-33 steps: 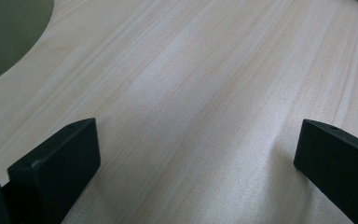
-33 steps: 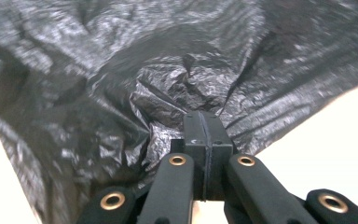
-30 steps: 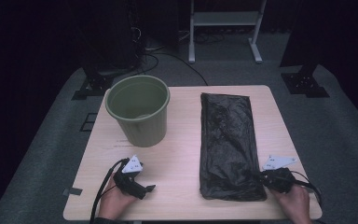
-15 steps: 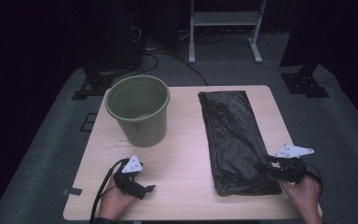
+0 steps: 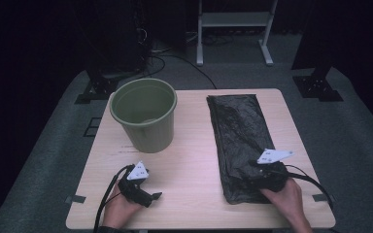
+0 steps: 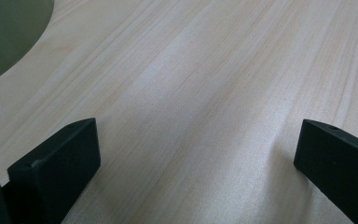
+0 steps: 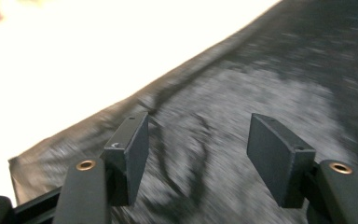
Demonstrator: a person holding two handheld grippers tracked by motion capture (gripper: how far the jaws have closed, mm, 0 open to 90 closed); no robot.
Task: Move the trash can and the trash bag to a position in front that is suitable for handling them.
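A black plastic bag (image 5: 238, 131) lies flat along the right half of the wooden table (image 5: 194, 160). An olive-green bucket (image 5: 144, 115) stands upright at the back left, and its rounded side (image 6: 7, 35) shows in the left gripper view. My right gripper (image 5: 255, 175) hovers over the bag's near end. Its jaws (image 7: 198, 140) stand open above the crinkled bag (image 7: 270, 79) with nothing between them. My left gripper (image 5: 153, 196) rests near the table's front left edge. It is wide open (image 6: 196, 140) over bare wood.
A white metal stand (image 5: 233, 22) and cables lie on the dark floor behind the table. Bare wood spans the space between the bucket and the bag. Grey carpet (image 5: 53, 145) surrounds the table.
My right gripper swung out to the right of the bag, then came back left over its near end. The bag's near end shifted slightly right. The left gripper stayed still.
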